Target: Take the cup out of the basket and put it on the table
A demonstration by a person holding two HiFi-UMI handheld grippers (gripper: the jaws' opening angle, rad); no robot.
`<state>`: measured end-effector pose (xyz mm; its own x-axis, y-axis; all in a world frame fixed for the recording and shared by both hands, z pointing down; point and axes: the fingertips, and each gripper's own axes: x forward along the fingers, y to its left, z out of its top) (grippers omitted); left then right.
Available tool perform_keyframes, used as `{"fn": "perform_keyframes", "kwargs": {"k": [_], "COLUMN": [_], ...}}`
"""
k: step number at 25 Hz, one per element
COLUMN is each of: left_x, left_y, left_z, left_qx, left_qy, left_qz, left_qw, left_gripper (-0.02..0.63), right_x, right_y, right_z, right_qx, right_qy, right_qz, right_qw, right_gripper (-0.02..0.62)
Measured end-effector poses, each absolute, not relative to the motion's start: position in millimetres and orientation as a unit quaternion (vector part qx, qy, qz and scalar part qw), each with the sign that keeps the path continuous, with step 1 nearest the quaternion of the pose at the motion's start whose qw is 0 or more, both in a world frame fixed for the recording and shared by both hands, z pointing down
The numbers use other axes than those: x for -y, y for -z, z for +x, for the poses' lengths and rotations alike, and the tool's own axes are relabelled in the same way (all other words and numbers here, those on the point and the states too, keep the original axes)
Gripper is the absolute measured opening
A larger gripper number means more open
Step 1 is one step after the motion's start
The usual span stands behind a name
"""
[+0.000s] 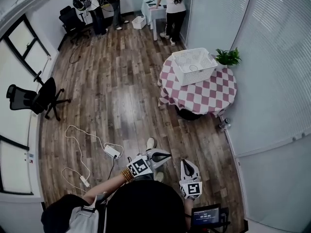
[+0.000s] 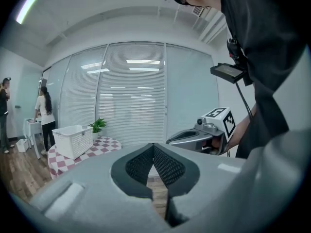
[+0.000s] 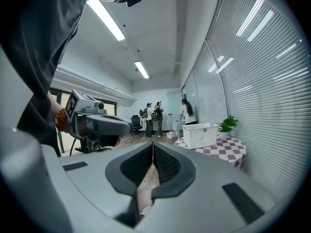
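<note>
Cup: cannot be made out; basket interior too small to tell.
Basket (image 1: 200,75): white, upright on the checked table (image 1: 214,95), at its far edge.
Plant (image 1: 227,57): on the table, just beside the basket.
Left gripper (image 1: 166,155): jaws together, nothing between them; well apart from the table, over the wood floor (image 1: 116,96).
Right gripper (image 1: 188,162): jaws together, nothing held; near the left one.

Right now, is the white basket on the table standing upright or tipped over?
Upright: the white basket sits on the checkered table with its open top facing up.
</note>
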<state>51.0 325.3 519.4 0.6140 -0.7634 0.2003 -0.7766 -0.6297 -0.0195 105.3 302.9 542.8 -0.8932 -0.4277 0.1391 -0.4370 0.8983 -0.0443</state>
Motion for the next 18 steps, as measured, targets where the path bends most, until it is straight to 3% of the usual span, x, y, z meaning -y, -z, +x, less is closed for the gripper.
{"fn": "perform_keyframes", "kwargs": {"k": [8, 18], "left_x": [-281, -219], "left_y": [-519, -523], "left_z": [48, -25], "left_qx": [0.409, 0.411], "left_qy": [-0.056, -0.05], "left_qz": [0.91, 0.908], "left_qw": [0.044, 0.062], "left_gripper": [0.005, 0.005], "right_x": [-278, -221], "right_y": [-540, -517], "right_z": [110, 24], "right_qx": [0.962, 0.97], "right_qy": [-0.048, -0.04], "right_qz": [0.253, 0.211], "right_qw": [0.095, 0.115], "right_gripper": [0.011, 0.011]}}
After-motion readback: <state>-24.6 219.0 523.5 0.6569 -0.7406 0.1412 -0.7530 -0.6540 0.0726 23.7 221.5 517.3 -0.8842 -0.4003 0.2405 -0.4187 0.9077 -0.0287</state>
